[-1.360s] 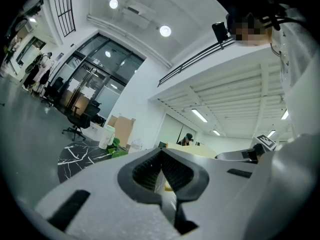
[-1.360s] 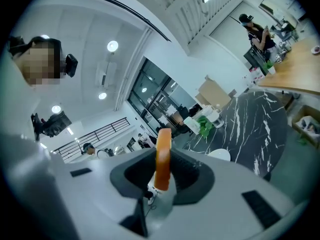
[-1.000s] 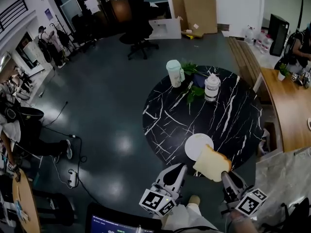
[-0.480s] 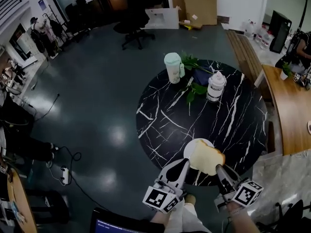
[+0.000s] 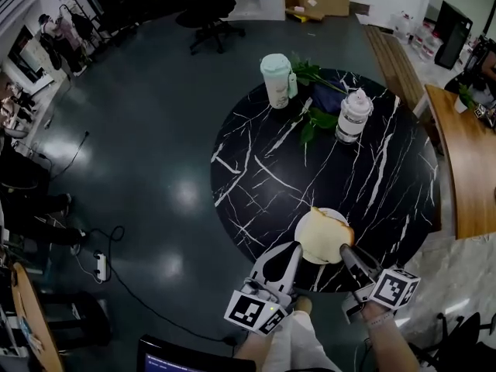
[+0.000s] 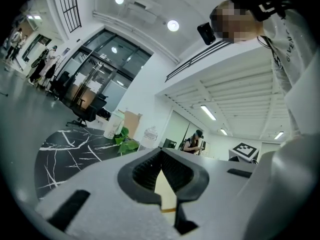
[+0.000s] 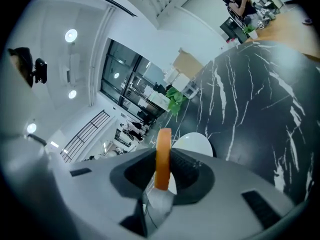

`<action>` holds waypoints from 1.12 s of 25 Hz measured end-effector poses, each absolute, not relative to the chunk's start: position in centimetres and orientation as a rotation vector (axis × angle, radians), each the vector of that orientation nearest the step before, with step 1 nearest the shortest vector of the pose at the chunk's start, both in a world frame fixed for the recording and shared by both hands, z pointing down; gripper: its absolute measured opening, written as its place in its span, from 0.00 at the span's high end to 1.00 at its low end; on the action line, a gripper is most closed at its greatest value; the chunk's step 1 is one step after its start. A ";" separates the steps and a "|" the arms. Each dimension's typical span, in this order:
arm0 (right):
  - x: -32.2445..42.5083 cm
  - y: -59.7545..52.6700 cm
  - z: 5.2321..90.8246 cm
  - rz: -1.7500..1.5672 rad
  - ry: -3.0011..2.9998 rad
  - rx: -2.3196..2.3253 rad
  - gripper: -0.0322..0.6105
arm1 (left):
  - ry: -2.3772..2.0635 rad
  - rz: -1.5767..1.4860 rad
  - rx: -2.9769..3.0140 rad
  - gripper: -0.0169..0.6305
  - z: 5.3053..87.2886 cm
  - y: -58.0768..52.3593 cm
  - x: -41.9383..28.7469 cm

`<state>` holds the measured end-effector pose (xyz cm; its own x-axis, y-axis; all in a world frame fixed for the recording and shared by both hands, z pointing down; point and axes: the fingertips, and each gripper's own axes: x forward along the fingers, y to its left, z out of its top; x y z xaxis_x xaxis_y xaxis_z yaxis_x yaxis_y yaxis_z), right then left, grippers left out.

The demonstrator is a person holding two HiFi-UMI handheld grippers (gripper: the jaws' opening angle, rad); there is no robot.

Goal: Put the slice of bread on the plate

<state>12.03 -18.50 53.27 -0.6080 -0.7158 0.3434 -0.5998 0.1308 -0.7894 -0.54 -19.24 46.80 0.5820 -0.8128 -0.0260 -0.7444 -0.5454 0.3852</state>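
- Hanging just above the white plate (image 5: 335, 215), the slice of bread (image 5: 324, 239) covers most of it, lower right of centre in the head view.
- The right gripper (image 5: 346, 251) is clamped on the slice's near edge, crust upright between its jaws.
- It reaches up from the bottom right, tilted toward the plate.
- The left gripper (image 5: 289, 251) sits just left of the bread, jaw tips together on nothing.
- The plate rests near the black marble table (image 5: 271, 169)'s near rim.

An open office hall: swivel chair (image 5: 208, 18), long wooden desk (image 5: 465, 177), glass-fronted rooms (image 6: 107, 54), round marble table (image 5: 263, 184).
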 end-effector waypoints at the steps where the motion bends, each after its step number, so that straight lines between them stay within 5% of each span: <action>1: 12.1 -18.7 53.6 -1.509 2.259 -1.322 0.82 | -1.269 -0.294 2.476 0.96 46.9 -19.4 -0.5; 28: 13.2 -19.5 57.4 -1.699 2.140 -1.412 0.81 | -1.193 -0.311 2.437 0.96 49.2 -19.6 1.6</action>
<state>13.20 -19.54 57.43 -0.5767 -0.6743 0.4612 -0.6020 -0.0309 -0.7979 1.56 -19.56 49.17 0.6093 -0.7927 -0.0208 -0.7017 -0.5512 0.4514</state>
